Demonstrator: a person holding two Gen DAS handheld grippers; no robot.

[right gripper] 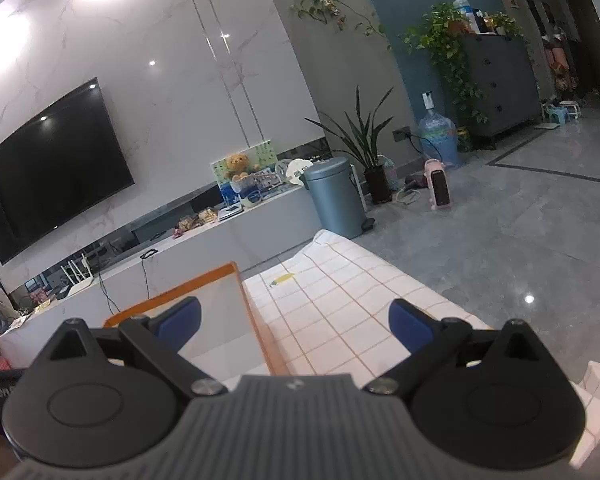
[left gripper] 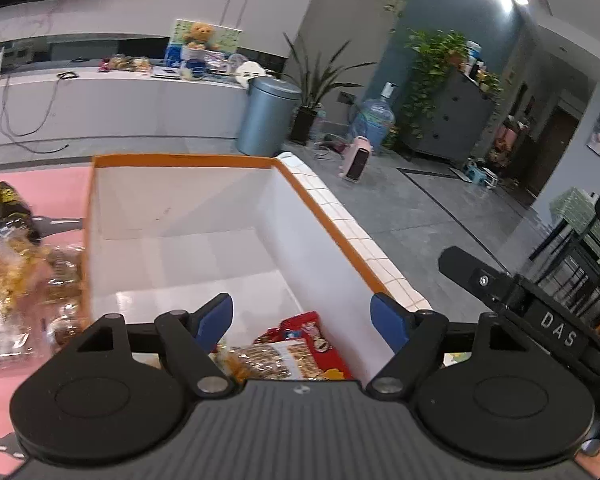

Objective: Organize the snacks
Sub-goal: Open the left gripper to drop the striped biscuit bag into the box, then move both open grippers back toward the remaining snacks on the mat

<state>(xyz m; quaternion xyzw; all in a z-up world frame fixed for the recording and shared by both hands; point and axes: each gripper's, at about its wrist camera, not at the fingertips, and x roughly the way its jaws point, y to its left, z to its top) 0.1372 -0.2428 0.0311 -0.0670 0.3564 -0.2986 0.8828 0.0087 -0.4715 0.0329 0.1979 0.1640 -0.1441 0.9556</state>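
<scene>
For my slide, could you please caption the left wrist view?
Open left gripper above snack packets in the orange-rimmed box.

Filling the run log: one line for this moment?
left gripper open over box | snack packs inside | right gripper open, empty | more snacks outside

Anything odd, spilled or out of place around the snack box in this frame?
Nothing stands out. A red snack packet lies inside the orange-rimmed white box, more snack bags wait on the pink surface beside it, and both open grippers, left and right, hold nothing.
</scene>
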